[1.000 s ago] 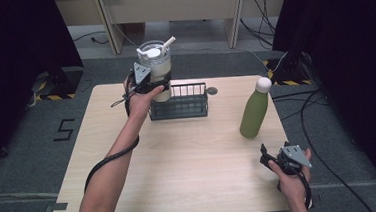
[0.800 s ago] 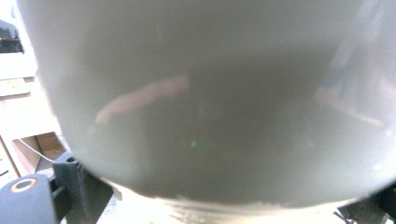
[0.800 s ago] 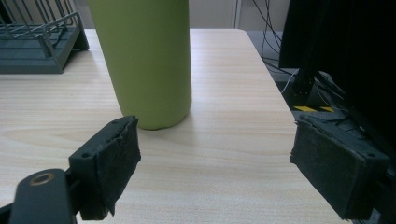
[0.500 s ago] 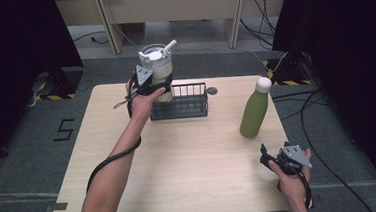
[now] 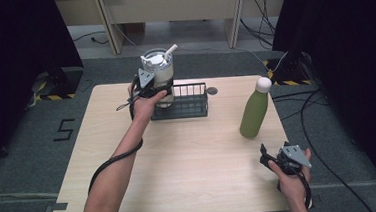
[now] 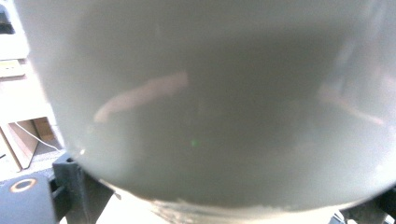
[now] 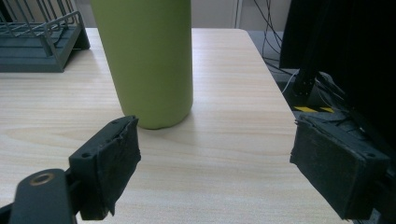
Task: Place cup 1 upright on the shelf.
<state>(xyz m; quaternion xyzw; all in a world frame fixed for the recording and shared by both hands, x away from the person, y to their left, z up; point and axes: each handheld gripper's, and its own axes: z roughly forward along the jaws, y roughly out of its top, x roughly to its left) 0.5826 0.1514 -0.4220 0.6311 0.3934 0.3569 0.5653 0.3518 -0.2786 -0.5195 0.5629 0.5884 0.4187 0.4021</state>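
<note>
The tumbler (image 5: 159, 70), a pale lidded cup with a straw, is held up above the left end of the dark rack (image 5: 185, 102) at the table's (image 5: 190, 161) far side, and the left gripper (image 5: 147, 84) is clamped on its side. In the left gripper view the tumbler's wall (image 6: 210, 107) sits right against the camera. The right gripper (image 7: 215, 163) rests at the near right corner, jaws parted and empty, with the green bottle (image 5: 253, 111) standing ahead of it.

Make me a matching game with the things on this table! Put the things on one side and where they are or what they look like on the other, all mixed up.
Things:
1. tumbler
2. bottle
3. rack
4. right gripper

Descriptions:
A. green, standing upright
B. jaws apart, nothing between them
C. dark wire, at the far edge of the table
D. clear, with a white straw, held by the left gripper

Pairs: 1-D, 2-A, 3-C, 4-B
</note>
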